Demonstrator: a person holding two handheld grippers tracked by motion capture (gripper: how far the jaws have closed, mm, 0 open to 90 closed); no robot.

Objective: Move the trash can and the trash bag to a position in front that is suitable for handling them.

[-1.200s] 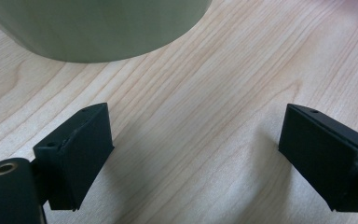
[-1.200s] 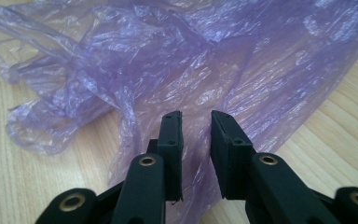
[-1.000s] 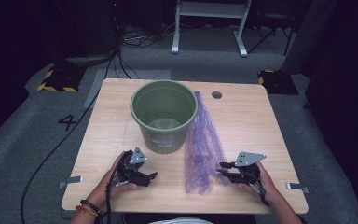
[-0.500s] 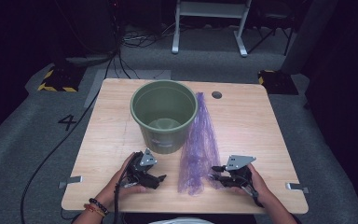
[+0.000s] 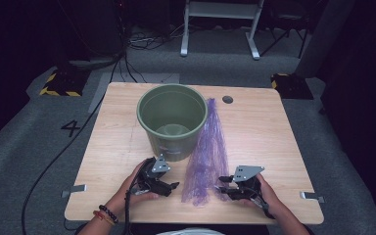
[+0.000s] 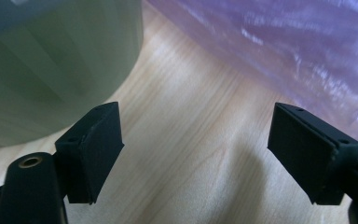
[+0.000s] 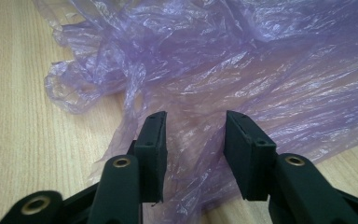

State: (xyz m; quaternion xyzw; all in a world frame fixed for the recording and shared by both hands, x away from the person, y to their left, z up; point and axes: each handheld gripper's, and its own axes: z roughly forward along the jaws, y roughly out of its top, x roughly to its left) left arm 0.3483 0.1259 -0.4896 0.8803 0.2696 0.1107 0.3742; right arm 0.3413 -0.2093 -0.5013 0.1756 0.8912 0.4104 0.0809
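A green bucket point(image 5: 171, 120) stands upright on the wooden table point(image 5: 269, 127). A crumpled purple plastic bag point(image 5: 206, 152) lies flat to its right, stretching toward the near edge. My left gripper point(image 5: 174, 186) rests just left of the bag's near end. In the left gripper view the left gripper point(image 6: 196, 121) is wide open over bare wood between the bucket point(image 6: 51, 60) and the bag point(image 6: 279, 42); its jaws have just been closing a little, with nothing between them. My right gripper point(image 5: 220, 188) touches the bag's right edge. The right gripper point(image 7: 196, 121) is open over the film point(image 7: 214, 56); its jaws have just been opening.
A round cable hole point(image 5: 227, 99) sits at the table's far side. Metal brackets point(image 5: 76, 188) point(image 5: 312, 197) stick out from the near corners. On the floor beyond are cables, a white frame point(image 5: 220, 24) and a yellow-black striped block point(image 5: 58, 85).
Both hands have slid inward toward the bag's near end, the left one rightward and the right one leftward. The bag's near end has shifted slightly left.
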